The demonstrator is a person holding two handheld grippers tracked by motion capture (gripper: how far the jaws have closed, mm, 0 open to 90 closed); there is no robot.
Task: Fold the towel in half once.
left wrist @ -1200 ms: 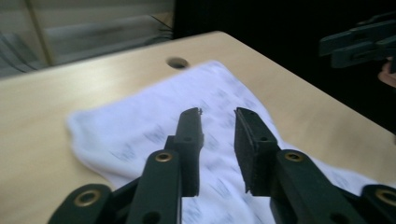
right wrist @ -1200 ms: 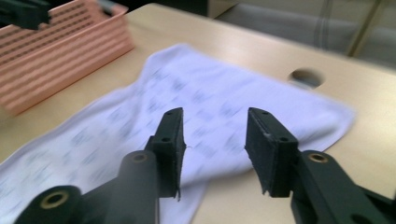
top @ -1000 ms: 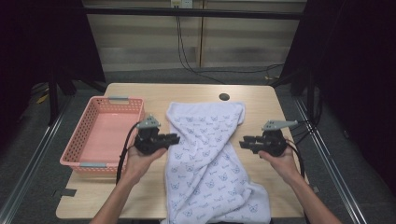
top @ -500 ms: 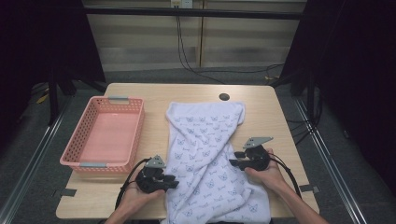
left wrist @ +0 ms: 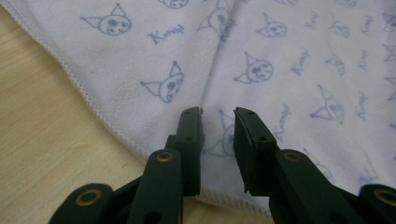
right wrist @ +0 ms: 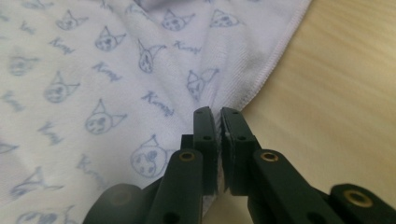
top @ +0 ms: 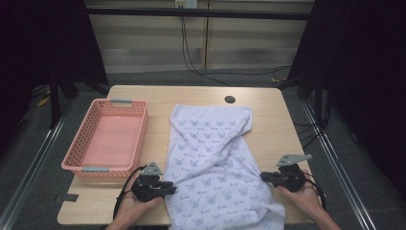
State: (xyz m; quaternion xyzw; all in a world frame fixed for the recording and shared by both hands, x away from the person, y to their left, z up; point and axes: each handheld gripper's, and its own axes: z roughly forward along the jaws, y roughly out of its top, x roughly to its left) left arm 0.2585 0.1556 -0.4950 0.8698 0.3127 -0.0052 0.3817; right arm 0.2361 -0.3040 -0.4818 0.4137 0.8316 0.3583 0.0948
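A white towel (top: 210,143) printed with blue cat faces lies lengthwise down the wooden table (top: 273,120), its near end hanging over the front edge. My left gripper (top: 170,188) sits at the towel's left hem near the front. In the left gripper view its jaws (left wrist: 218,114) stand a little apart over the hem, with towel (left wrist: 280,46) flat beneath them. My right gripper (top: 263,176) is at the towel's right hem. In the right gripper view the gripper (right wrist: 218,112) is shut, pinching a fold of the towel's (right wrist: 93,70) edge.
A pink plastic basket (top: 72,155) holding nothing stands on the table's left side, just beyond my left hand. A small round hole (top: 230,99) marks the far middle of the tabletop. Bare wood shows to the right of the towel.
Both hands have drawn back from mid-table to the front edge along the towel's two sides. The right gripper has since shifted slightly outward and nearer.
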